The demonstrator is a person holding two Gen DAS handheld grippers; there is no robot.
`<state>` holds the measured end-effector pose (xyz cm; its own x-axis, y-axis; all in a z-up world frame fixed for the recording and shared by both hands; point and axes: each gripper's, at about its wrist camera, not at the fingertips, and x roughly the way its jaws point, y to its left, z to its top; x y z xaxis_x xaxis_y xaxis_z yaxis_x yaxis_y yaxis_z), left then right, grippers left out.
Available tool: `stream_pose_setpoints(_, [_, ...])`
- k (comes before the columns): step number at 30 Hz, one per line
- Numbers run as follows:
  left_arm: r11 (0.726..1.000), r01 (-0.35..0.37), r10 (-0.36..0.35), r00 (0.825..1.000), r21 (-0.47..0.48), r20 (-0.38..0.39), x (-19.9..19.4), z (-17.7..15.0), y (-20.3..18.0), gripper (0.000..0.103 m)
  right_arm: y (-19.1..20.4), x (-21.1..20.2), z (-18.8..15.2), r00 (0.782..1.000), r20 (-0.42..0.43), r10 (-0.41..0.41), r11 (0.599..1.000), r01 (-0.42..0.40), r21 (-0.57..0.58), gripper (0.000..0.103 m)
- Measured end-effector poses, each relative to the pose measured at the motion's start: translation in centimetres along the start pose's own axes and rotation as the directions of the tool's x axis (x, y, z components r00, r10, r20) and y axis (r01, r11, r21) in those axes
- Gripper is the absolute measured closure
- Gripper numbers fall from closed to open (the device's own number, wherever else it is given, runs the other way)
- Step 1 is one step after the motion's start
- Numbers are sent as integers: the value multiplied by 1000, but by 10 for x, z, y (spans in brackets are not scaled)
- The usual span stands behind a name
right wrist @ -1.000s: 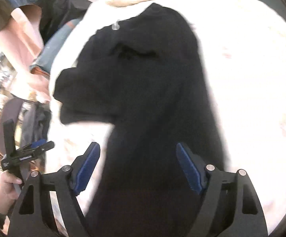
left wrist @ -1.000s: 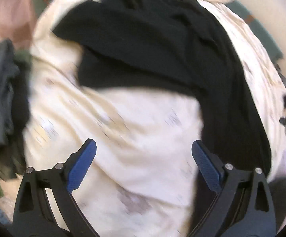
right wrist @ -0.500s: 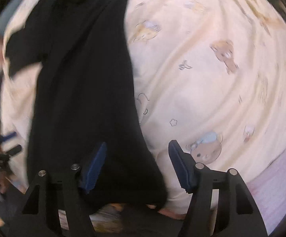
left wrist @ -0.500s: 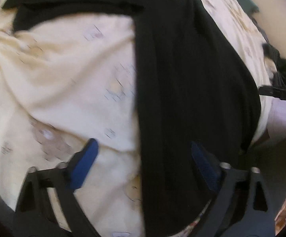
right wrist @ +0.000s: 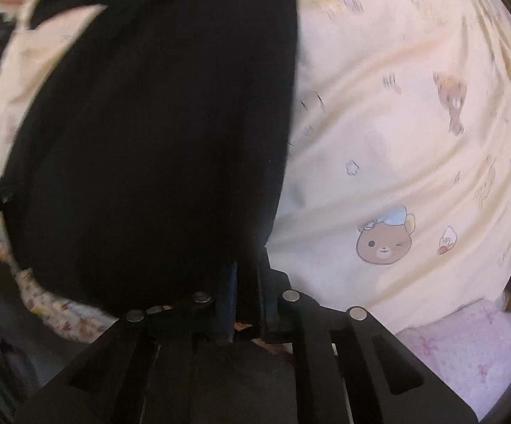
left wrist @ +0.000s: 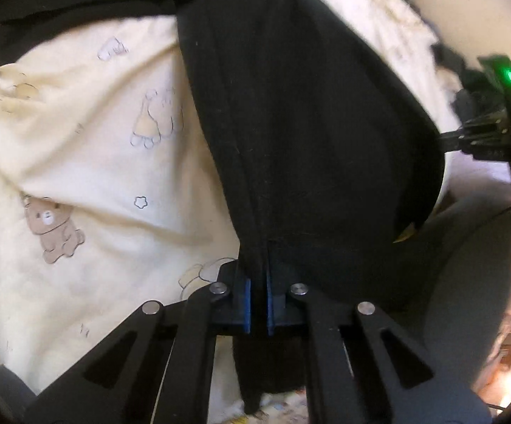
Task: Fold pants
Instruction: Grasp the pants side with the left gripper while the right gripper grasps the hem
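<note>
Black pants (left wrist: 308, 123) lie on a cream bedsheet with bear prints (left wrist: 96, 159), one leg running down to the bed's near edge. In the left wrist view, my left gripper (left wrist: 259, 296) is shut on the leg's left seam edge near the hem, cloth pinched between the blue pads. In the right wrist view the same pants (right wrist: 149, 141) fill the left half. My right gripper (right wrist: 246, 289) is shut on their right edge near the hem, and dark cloth partly hides its pads. Both grippers point steeply down at the bed.
The cream sheet (right wrist: 414, 141) spreads to the right of the pants. A pink patterned cloth (right wrist: 467, 346) lies at the lower right. The black body of the right-hand tool, with a green light (left wrist: 502, 106), shows at the left view's right edge. Grey floor (left wrist: 467, 282) lies below the bed edge.
Both grippers came down to the hem end of the pants leg. Their jaws went from wide open to shut, each pinching one side edge of the leg.
</note>
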<state>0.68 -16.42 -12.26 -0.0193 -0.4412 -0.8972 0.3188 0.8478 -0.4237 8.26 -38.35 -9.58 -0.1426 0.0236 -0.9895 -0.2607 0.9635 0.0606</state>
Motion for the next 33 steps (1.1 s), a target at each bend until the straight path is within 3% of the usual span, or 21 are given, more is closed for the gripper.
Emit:
stream_pose_setpoints(4, [998,69,-68,994,2,86,-45,5,-3,101,6,-47,-7,989,133,65,998,-65,-2,98])
stream_pose_setpoints(8, [999,25,-29,988,29,151,-77,9,5,101,3,-94,-24,957,271,100,995,-103,-2,99])
stream_pose_setpoints(10, [1000,23,-22,986,-6,164,-88,14,22,101,-8,-113,-26,939,334,81,995,-94,22,99])
stream_pose_setpoints(13, [999,47,-42,982,-24,187,-97,22,31,101,-30,-119,-24,917,373,141,983,-175,58,99])
stream_pose_setpoints(16, [997,75,-72,975,-11,208,-107,26,26,101,-26,-118,-22,901,398,172,979,-200,31,99])
stream_pose_setpoints(20, [992,123,-119,962,-2,247,-125,39,21,100,-39,-135,-17,852,487,192,973,-231,21,99])
stream_pose_setpoints(23, [988,154,-147,948,0,283,-138,67,21,100,-66,-160,-5,788,586,190,965,-261,38,99])
stream_pose_setpoints(26, [990,141,-126,938,-24,324,-142,104,22,100,-91,-178,22,723,665,186,954,-295,53,99])
stream_pose_setpoints(28, [996,91,-77,926,-21,369,-144,137,22,100,-98,-180,48,711,686,157,960,-273,64,99])
stream_pose_setpoints(30, [997,63,-41,929,-50,367,-142,183,31,100,-103,-175,78,713,693,106,970,-228,86,99])
stream_pose_setpoints(33, [999,-17,36,910,-51,414,-135,244,43,100,-118,-168,127,718,695,38,974,-182,134,99])
